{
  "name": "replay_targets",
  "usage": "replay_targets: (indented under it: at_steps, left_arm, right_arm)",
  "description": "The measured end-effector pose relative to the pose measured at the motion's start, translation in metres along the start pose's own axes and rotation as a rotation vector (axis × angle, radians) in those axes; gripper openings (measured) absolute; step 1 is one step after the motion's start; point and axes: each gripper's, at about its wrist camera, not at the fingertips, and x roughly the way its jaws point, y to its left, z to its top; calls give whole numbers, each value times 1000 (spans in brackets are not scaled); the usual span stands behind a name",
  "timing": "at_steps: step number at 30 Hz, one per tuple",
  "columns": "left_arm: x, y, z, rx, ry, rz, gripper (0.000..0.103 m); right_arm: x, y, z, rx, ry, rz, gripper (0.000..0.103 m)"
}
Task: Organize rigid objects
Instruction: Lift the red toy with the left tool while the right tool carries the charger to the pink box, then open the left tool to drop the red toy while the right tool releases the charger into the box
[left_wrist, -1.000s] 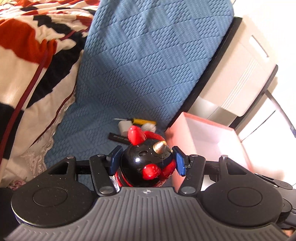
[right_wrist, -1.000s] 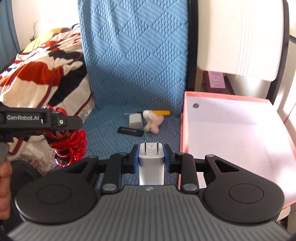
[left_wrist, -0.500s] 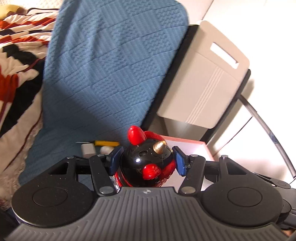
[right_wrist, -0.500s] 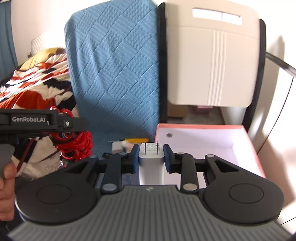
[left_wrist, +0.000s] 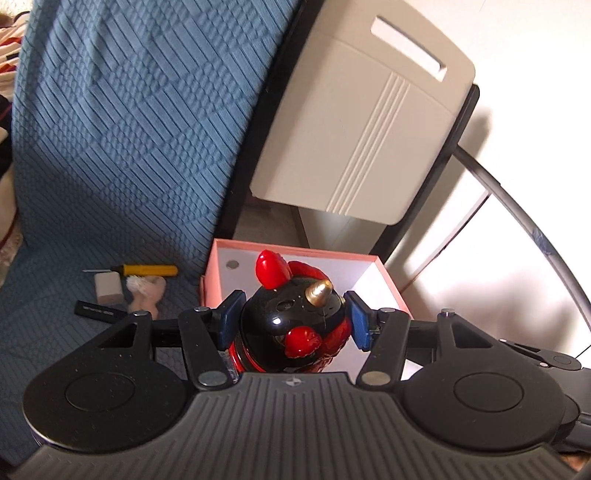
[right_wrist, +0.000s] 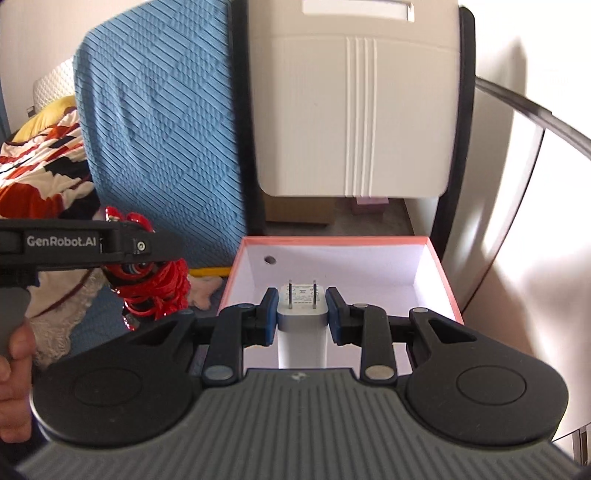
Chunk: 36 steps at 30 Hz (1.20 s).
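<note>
My left gripper (left_wrist: 291, 314) is shut on a black and red figurine (left_wrist: 291, 332) with a gold horn, held in front of the pink box (left_wrist: 295, 253). My right gripper (right_wrist: 301, 306) is shut on a white plug charger (right_wrist: 302, 317), prongs pointing forward, over the near part of the pink box (right_wrist: 332, 242) with its white inside. In the right wrist view the left gripper (right_wrist: 140, 245) shows at the left with the red figurine (right_wrist: 159, 288) in it. On the blue cover lie a yellow tool (left_wrist: 149, 270), a small white block (left_wrist: 108, 288), a black bar (left_wrist: 99, 311) and a pale fuzzy piece (left_wrist: 146, 295).
A blue quilted cover (left_wrist: 122, 129) runs up the left. A beige panel with a slot handle (left_wrist: 362, 122) stands behind the box in a black frame. A patterned blanket (right_wrist: 33, 173) lies far left. A person's hand (right_wrist: 13, 380) grips the left tool.
Both grippers have moved toward and over the pink box, carrying the figurine and the charger. The loose items on the blue cover have slid to the left of both views.
</note>
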Motion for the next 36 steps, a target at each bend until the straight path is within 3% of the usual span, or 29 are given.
replay_targets:
  at_steps: [15, 25, 36]
  left_arm:
    - [92, -28, -60, 55, 190, 9, 64]
    - [115, -21, -78, 40, 266, 3, 64]
    - [84, -18, -57, 63, 187, 8, 65]
  right_arm:
    - [68, -51, -68, 69, 223, -30, 31]
    - [89, -58, -94, 79, 305, -19, 30]
    - [72, -48, -69, 64, 246, -13, 30]
